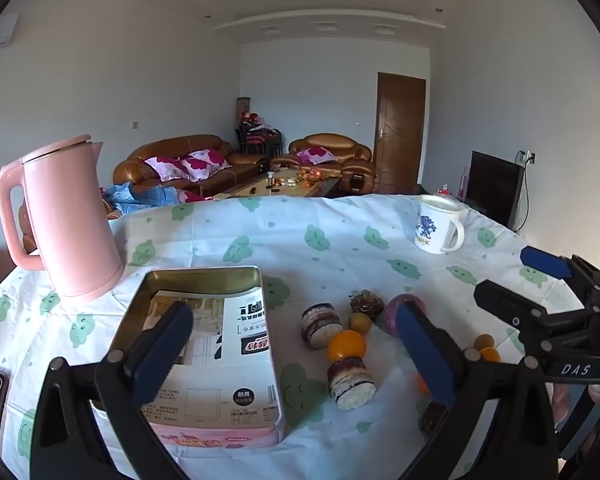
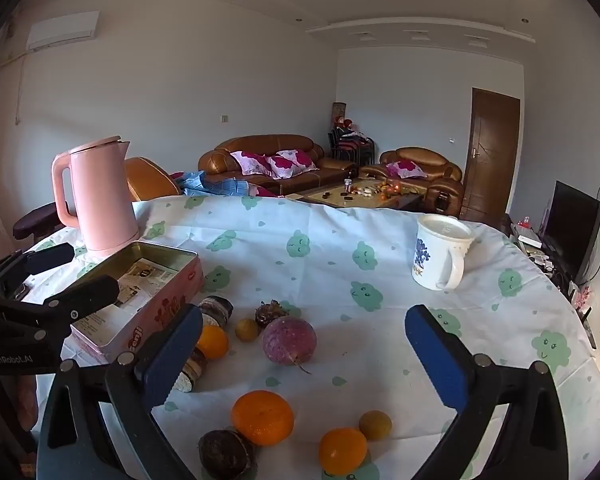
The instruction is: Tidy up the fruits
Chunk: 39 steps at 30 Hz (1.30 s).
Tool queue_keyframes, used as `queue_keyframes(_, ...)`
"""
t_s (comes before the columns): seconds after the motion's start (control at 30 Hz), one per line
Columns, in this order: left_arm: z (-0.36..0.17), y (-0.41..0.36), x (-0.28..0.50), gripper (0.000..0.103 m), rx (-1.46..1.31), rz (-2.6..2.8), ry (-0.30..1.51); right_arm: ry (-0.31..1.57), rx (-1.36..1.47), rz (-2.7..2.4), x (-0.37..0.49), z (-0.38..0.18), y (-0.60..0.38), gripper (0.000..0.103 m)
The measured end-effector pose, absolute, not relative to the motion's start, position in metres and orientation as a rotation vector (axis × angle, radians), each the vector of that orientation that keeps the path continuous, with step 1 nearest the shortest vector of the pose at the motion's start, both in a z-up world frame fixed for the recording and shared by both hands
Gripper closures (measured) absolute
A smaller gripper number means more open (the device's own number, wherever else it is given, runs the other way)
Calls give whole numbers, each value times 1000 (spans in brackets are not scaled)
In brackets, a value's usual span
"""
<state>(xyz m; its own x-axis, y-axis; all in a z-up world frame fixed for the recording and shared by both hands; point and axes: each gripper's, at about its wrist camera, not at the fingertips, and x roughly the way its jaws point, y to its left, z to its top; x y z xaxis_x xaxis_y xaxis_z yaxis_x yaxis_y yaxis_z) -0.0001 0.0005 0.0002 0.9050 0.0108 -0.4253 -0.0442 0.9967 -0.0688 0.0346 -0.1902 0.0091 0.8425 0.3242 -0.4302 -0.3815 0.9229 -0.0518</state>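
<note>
On the cloth, with both grippers, left (image 1: 296,356) and right (image 2: 304,352), spread wide and empty, we risk nudging an orange (image 2: 262,417) so it rolls away from the tin (image 2: 140,276).

From the left wrist, the left gripper's (image 1: 296,344) right finger (image 1: 428,356) covers part of the purple round fruit (image 1: 392,312) and most of an orange fruit (image 1: 422,385) and a dark fruit (image 1: 432,416) near the surface's near edge. Its left finger (image 1: 164,348) hides part of the open tin's (image 1: 204,276) inside. From the right wrist, the right gripper's (image 2: 304,356) left finger (image 2: 172,352) overlaps a wrapped stack of cakes (image 2: 192,368). The coffee table's (image 2: 364,194) small items are too small to name.
</note>
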Motion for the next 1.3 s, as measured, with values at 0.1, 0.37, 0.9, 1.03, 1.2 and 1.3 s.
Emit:
queue_keyframes(0.1, 1, 1, 0, 0, -70, 35, 443, 413, -140, 368, 35, 8, -191, 1)
queue_keyframes(0.37, -9, 0, 4, 0, -53, 39, 449, 419, -125, 355, 32, 2, -199, 1)
queue_keyframes(0.9, -8, 3, -1, 0, -52, 51, 447, 423, -103, 352, 30, 0, -203, 1)
queue_keyframes(1.03, -8, 3, -1, 0, -53, 49, 446, 424, -103, 352, 30, 0, -203, 1)
queue_keyframes(1.2, -8, 3, -1, 0, -50, 48, 447, 424, -97, 352, 29, -1, -203, 1)
queue_keyframes(1.3, -8, 4, -1, 0, -51, 48, 446, 423, -93, 352, 29, -2, -203, 1)
